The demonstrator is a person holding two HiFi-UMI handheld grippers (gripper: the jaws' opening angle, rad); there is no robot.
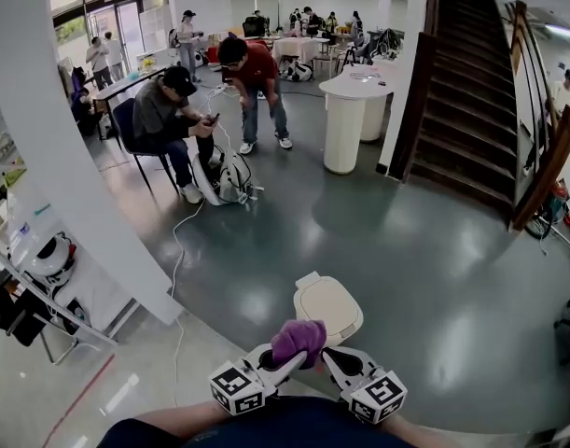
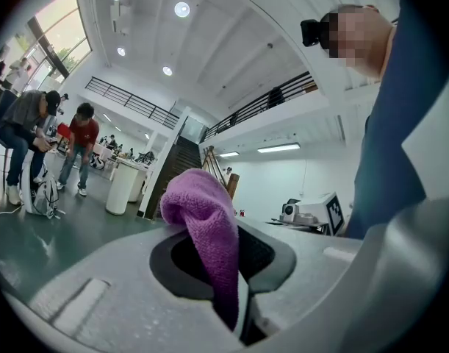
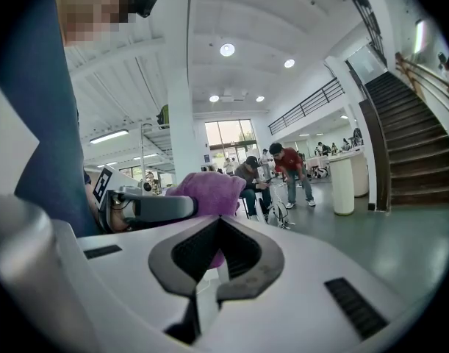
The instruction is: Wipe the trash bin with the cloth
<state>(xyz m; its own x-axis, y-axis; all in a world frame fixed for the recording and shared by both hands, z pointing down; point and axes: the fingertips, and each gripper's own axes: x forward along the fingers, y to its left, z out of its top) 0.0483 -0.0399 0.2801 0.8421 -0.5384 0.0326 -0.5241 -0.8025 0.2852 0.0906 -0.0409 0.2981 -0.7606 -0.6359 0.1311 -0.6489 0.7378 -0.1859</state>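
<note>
I see a bright hall: daylight pours through the tall windows [image 1: 117, 7] at upper left, round ceiling lights [image 2: 181, 9] glare white, and the glossy floor [image 1: 378, 250] mirrors pale patches. The cloth [image 2: 206, 219] looks sharp. Fisheye distortion curves the edges, and both gripper views fade into black corners.

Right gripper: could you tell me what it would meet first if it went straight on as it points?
The right gripper would first meet the purple cloth, bunched just past its tips and held by the left gripper; how close is unclear.
</note>
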